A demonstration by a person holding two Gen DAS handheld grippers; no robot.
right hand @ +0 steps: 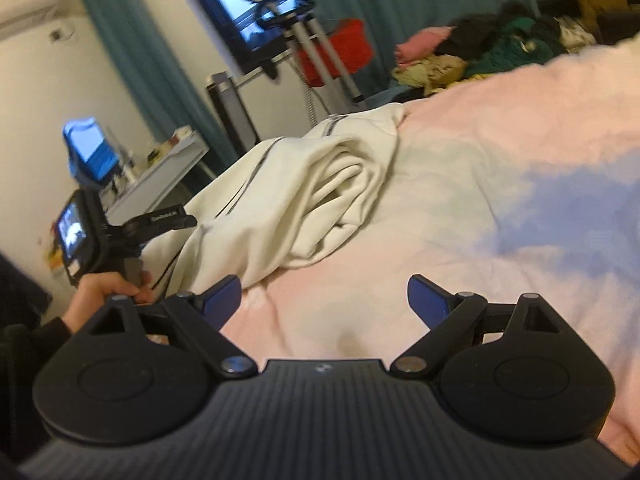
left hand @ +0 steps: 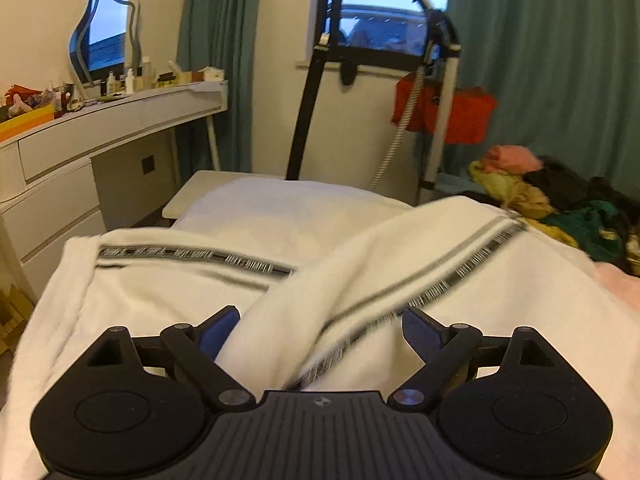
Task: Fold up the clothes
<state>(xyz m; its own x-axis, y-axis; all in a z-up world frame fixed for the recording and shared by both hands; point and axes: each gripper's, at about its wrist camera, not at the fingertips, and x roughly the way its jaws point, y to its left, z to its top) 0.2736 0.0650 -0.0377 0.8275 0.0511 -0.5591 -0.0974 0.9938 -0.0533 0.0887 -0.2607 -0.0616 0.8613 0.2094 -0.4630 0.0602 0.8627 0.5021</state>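
A cream-white garment (left hand: 168, 288) with black-and-grey striped trim lies spread on the bed. In the left wrist view one folded part with trim (left hand: 360, 280) runs between the fingers of my left gripper (left hand: 320, 330), which is open just above it. In the right wrist view the same garment (right hand: 304, 200) lies bunched at the left of the pink bedcover (right hand: 500, 168). My right gripper (right hand: 324, 300) is open and empty over the bedcover, just right of the garment's edge. The left hand-held gripper (right hand: 104, 236) shows at the far left.
A pile of mixed clothes (left hand: 560, 200) lies at the far right of the bed, also in the right wrist view (right hand: 492, 48). A white dressing table (left hand: 100, 136) with a mirror stands left. A garment steamer (left hand: 436, 92) and green curtains stand by the window.
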